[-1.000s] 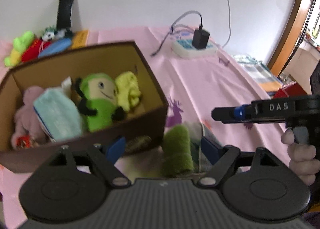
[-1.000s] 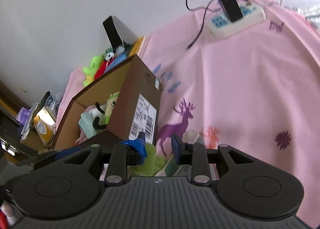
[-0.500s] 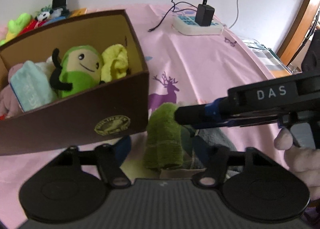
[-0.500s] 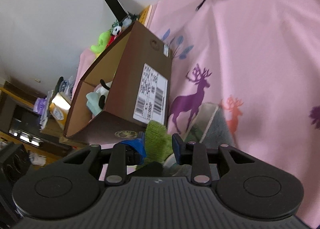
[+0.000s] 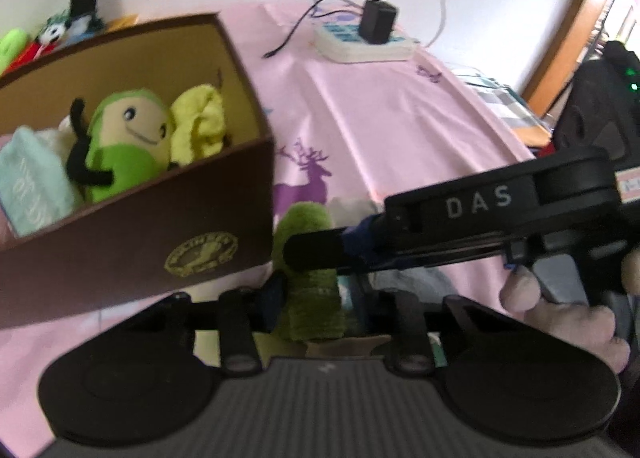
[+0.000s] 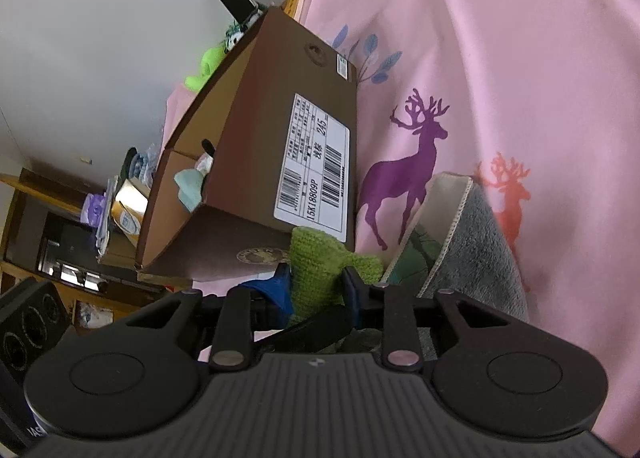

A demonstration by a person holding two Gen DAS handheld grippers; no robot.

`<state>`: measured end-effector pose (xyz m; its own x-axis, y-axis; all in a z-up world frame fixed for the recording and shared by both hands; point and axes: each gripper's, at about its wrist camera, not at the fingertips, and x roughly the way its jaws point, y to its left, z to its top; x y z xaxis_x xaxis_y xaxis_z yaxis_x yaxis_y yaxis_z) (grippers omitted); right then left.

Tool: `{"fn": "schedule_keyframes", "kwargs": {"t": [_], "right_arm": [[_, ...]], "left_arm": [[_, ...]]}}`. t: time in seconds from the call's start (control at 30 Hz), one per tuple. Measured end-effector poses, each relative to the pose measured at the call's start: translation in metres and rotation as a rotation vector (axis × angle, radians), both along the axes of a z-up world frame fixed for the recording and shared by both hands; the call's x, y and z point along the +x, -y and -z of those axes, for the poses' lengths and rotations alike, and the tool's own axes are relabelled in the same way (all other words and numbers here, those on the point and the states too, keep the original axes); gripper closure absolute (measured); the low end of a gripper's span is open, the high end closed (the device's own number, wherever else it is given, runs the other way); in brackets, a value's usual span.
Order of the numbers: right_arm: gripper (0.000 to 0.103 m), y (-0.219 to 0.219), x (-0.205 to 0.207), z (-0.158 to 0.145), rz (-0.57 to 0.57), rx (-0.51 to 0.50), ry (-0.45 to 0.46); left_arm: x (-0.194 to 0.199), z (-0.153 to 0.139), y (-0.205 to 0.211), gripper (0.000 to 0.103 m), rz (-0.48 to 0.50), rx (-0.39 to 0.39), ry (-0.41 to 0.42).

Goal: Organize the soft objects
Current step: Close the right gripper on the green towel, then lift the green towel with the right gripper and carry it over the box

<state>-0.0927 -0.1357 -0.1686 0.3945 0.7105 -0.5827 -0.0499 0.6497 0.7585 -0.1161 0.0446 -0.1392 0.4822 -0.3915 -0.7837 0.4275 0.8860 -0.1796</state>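
A green knitted cloth [image 5: 310, 278] lies on the pink tablecloth beside the brown cardboard box [image 5: 132, 234]. Both grippers close around it. My left gripper [image 5: 316, 298] has its fingers on either side of the cloth, pressed on it. My right gripper [image 6: 316, 282] is shut on the same green cloth [image 6: 320, 266]; it crosses the left wrist view as a black bar marked DAS [image 5: 460, 214]. The box holds a green plush doll [image 5: 124, 146], a yellow cloth [image 5: 198, 126] and a pale blue pack [image 5: 32, 182].
A grey towel [image 6: 476, 246] lies folded just right of the green cloth. A white power strip with a black charger [image 5: 368, 38] sits at the back. More plush toys [image 5: 24, 42] and a black stand are behind the box. A door frame is at far right.
Both grippers have moved in on the green cloth and narrowed around it. The right gripper has slid across in front of the left camera. The box looks nearer.
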Motion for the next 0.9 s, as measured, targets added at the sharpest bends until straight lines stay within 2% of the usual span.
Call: {"fn": "schedule_keyframes", "kwargs": {"t": [0.23, 0.5, 0.6, 0.73, 0.9], "right_arm": [[0.094, 0.01, -0.021, -0.02, 0.075, 0.01, 0.041], [0.094, 0.016, -0.042, -0.065, 0.19, 0.023, 0.202], [0.093, 0.008, -0.038, -0.085, 0.197, 0.009, 0.28], [0.093, -0.012, -0.023, -0.104, 0.176, -0.009, 0.376], [0.093, -0.039, 0.003, -0.113, 0.137, -0.007, 0.43]], "left_arm": [[-0.011, -0.025, 0.001, 0.075, 0.15, -0.075, 0.069], [-0.014, -0.07, -0.01, 0.075, 0.266, -0.19, 0.198], [-0.013, -0.087, -0.018, 0.075, 0.282, -0.212, 0.257], [-0.007, -0.104, -0.039, 0.075, 0.254, -0.228, 0.329], [0.014, -0.106, -0.067, 0.075, 0.189, -0.251, 0.335]]}}
